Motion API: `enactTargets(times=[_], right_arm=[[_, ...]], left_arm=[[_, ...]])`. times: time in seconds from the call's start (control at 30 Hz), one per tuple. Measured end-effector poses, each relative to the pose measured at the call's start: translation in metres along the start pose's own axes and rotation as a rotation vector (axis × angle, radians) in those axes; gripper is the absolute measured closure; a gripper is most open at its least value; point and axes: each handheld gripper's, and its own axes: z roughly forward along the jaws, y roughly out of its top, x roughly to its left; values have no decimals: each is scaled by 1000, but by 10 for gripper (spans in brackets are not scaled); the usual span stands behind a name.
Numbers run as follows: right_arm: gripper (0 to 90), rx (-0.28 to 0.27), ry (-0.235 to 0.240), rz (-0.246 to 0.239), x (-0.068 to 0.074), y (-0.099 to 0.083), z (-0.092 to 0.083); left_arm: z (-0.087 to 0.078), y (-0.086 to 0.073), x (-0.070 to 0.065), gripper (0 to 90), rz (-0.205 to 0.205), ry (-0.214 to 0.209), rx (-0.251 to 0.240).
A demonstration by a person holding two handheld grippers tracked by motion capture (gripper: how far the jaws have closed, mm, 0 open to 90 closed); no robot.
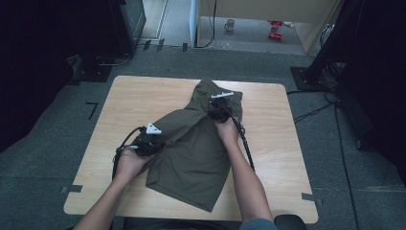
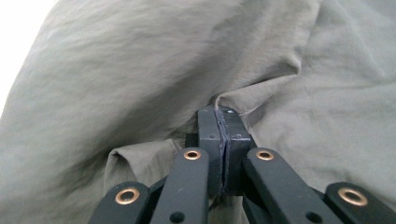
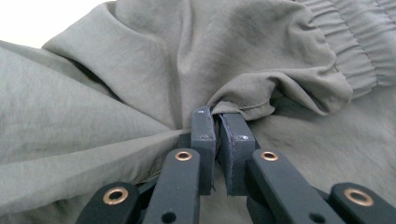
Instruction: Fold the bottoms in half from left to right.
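An olive-green garment with an elastic waistband lies across the middle of the wooden table, partly folded over itself. My left gripper sits at the garment's left side, shut on a pinch of its fabric; the cloth bunches right at the closed jaws. My right gripper is farther back near the garment's top end, shut on a folded hem edge that runs into the jaw tips.
The table's front corners carry grey tape marks. Black stands and cables line the floor to the right, dark equipment at the back left. Bare tabletop lies on both sides of the garment.
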Motion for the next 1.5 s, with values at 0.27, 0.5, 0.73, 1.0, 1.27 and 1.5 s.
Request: enactTargets(times=[0.27, 0.5, 0.73, 1.0, 1.27, 1.5], right_arm=[[843, -9, 33, 39, -8, 6, -14], [841, -47, 15, 11, -18, 11, -33], [840, -42, 7, 43, -31, 11, -39], [840, -37, -19, 2, -33, 12, -46], [833, -34, -26, 7, -44, 11, -53], [825, -9, -38, 9, -49, 8, -54]], left_arm=[[-26, 1, -7, 900, -20, -74, -41], [-60, 5, -34, 900, 38, -124, -97], [-80, 22, -76, 900, 106, -232, -133], [-79, 46, -123, 900, 199, -300, -143], [-56, 59, -171, 900, 251, -379, -155], [-23, 54, -193, 900, 223, -462, -136]])
